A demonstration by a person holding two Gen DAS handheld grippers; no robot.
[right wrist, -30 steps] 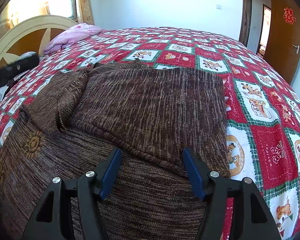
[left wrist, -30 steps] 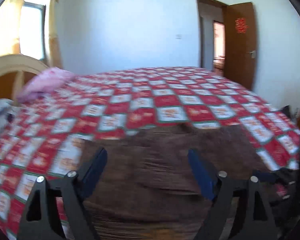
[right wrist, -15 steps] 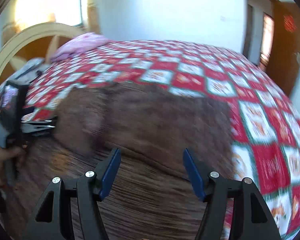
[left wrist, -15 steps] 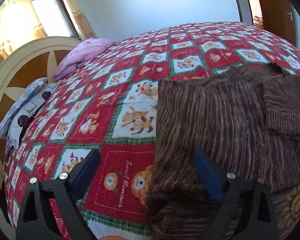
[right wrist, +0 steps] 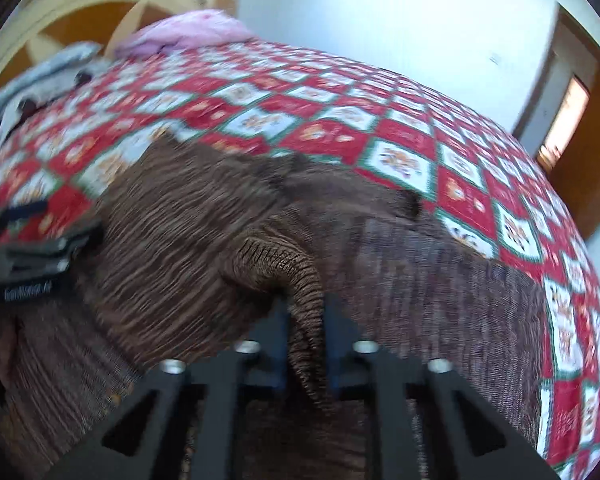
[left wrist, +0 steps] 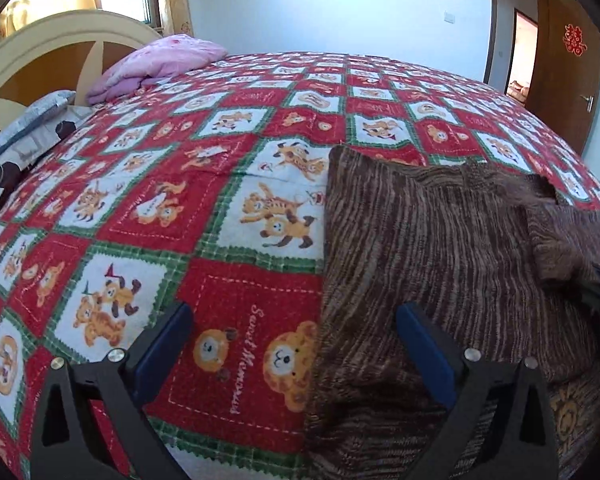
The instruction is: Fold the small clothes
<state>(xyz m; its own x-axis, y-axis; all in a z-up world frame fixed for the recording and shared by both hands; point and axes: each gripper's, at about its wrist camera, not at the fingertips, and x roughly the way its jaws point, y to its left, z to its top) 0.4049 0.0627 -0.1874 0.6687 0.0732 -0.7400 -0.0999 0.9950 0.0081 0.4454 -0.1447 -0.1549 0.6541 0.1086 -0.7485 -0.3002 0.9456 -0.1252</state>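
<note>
My right gripper (right wrist: 306, 344) is closing its jaws on a ribbed cuff (right wrist: 296, 268) of the brown knit sweater (left wrist: 440, 248), which lies spread on the red patchwork bedspread (left wrist: 228, 168). My left gripper (left wrist: 292, 336) hangs with its jaws opening wide over the sweater's left edge, one finger above the bedspread, one above the knit, nothing pinched. A pink pillow (left wrist: 160, 64) and a grey one (left wrist: 24, 128) lie by the headboard (left wrist: 40, 40), well apart from the sweater; I see no containers.

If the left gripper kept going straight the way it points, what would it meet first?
Probably the left edge of the brown sweater, where it meets the red quilt. The left gripper, jaws opening with nothing gripped, straddles that edge; depth is unclear.
</note>
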